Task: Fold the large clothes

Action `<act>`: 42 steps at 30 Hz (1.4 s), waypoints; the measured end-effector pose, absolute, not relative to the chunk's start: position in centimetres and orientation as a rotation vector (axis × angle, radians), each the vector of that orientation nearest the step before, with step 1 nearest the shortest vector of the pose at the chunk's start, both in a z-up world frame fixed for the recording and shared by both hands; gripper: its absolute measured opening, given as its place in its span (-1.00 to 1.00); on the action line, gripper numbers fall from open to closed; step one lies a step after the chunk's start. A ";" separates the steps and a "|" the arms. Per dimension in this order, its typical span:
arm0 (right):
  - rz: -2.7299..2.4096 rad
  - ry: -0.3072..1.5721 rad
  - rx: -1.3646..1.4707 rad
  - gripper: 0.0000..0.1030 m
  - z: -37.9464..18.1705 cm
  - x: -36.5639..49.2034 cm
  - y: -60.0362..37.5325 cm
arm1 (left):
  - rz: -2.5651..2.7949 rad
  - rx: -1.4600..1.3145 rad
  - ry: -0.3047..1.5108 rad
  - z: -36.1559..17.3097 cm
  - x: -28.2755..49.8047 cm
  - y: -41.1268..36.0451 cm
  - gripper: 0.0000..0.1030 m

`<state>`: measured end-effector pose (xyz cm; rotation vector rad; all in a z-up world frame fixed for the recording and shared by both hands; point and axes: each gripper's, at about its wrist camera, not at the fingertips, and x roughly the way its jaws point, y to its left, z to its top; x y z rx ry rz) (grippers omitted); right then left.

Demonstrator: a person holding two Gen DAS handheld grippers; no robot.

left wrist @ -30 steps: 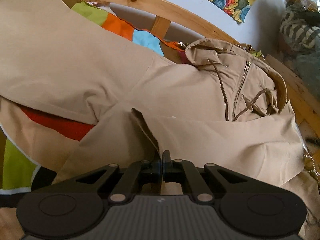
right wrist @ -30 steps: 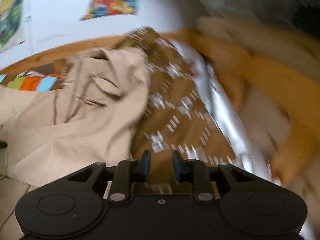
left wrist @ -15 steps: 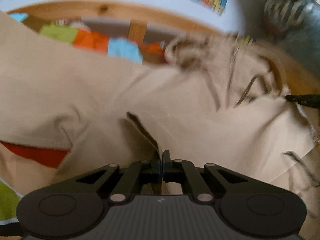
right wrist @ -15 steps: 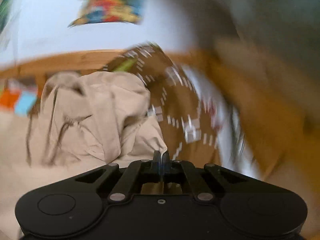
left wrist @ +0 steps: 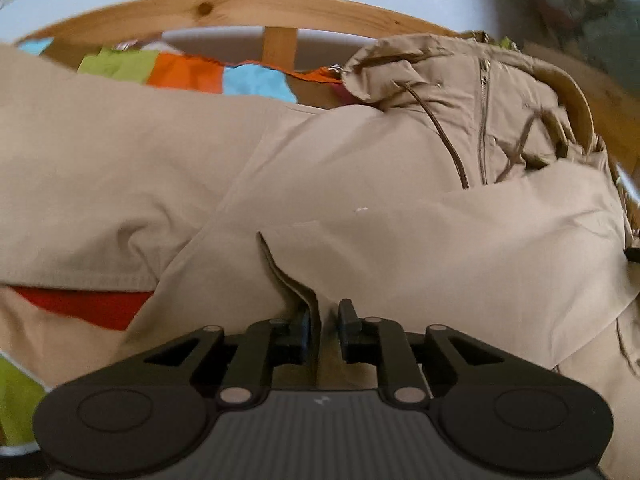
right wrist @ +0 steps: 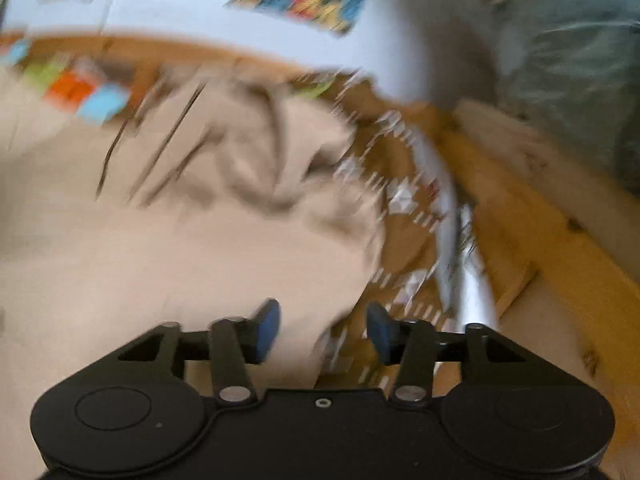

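Note:
A large beige hooded jacket (left wrist: 360,184) lies spread on the bed, its hood, zipper and brown drawstrings at the upper right. My left gripper (left wrist: 324,320) is open; a folded edge of the jacket stands between its fingers, loose against the left one. In the blurred right wrist view, my right gripper (right wrist: 324,332) is open wide over the jacket's right edge (right wrist: 200,248), holding nothing.
A wooden bed rail (left wrist: 240,8) curves along the far side, with a colourful patchwork cover (left wrist: 188,74) under the jacket. A brown patterned blanket (right wrist: 404,200) and a wooden side rail (right wrist: 560,280) lie to the right. A grey-green pile (right wrist: 560,60) sits at far right.
Both grippers have opened: the left let go of the jacket fold it was pinching, and the right, shut half a second ago, now stands wide open. The right view swung left over the jacket.

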<state>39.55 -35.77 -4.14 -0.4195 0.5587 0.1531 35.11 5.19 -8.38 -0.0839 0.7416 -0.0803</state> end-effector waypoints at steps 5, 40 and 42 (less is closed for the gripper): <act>0.089 0.627 -0.495 0.08 -7.4 39.5 -35.1 | -0.057 -0.253 0.700 -6.4 32.6 7.8 0.38; 0.366 0.645 0.243 0.98 -6.5 23.2 -21.8 | 0.657 -0.908 0.333 5.1 27.0 36.3 -0.58; 0.372 0.646 0.253 0.98 -6.6 23.1 -21.9 | 0.678 -0.796 0.322 6.6 27.5 34.5 -0.59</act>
